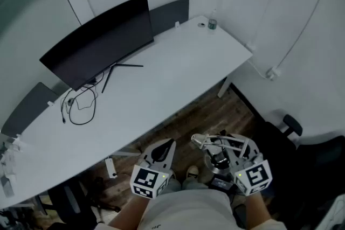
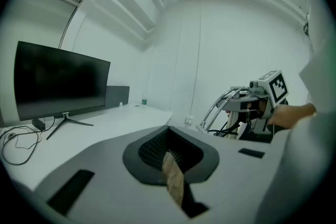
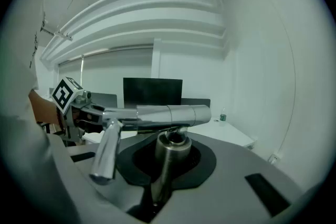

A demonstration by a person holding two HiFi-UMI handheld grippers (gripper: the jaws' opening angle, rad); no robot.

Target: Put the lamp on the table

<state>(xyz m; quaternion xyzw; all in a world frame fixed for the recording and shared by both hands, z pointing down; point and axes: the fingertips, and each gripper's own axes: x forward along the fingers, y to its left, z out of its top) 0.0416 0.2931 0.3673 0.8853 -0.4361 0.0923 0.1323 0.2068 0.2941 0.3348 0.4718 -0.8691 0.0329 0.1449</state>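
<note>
**Head view.** The long white counter (image 1: 178, 67) runs from 8 o'clock up to 1 o'clock. A black monitor (image 1: 102, 40) stands on it at 10 o'clock. A thin black cable (image 1: 81, 107) curls just under the monitor. A small bottle (image 1: 212, 23) stands on the far corner at 1 o'clock. Down at 6 o'clock the left tongs (image 1: 164, 147) are closed to a point and hold nothing. At 5 o'clock the right tongs (image 1: 222, 161) hold the shiny metal lamp (image 1: 200, 141). The lamp is over the brown wood floor (image 1: 215, 113), well apart from the counter and not on it.

**Left gripper view.** The left tongs (image 2: 173, 176) are at 6 o'clock. Their two sides are pressed together with nothing between them. At 3 o'clock the right tongs (image 2: 240, 108) carry the lamp (image 2: 216, 107) in the air. The monitor (image 2: 60, 81) is at 9 o'clock on the counter (image 2: 105, 123).

**Right gripper view.** The right tongs (image 3: 163, 189) at 6 o'clock squeeze the round metal stem of the lamp (image 3: 170, 152). The stem stands up from them. The lamp's long silver head lies flat across the top and points to 3 o'clock. The left tongs (image 3: 88, 114) are at 9 o'clock. The monitor (image 3: 152, 92) is behind the lamp at 12 o'clock, and the bottle (image 3: 222, 116) is at 3 o'clock.
</note>
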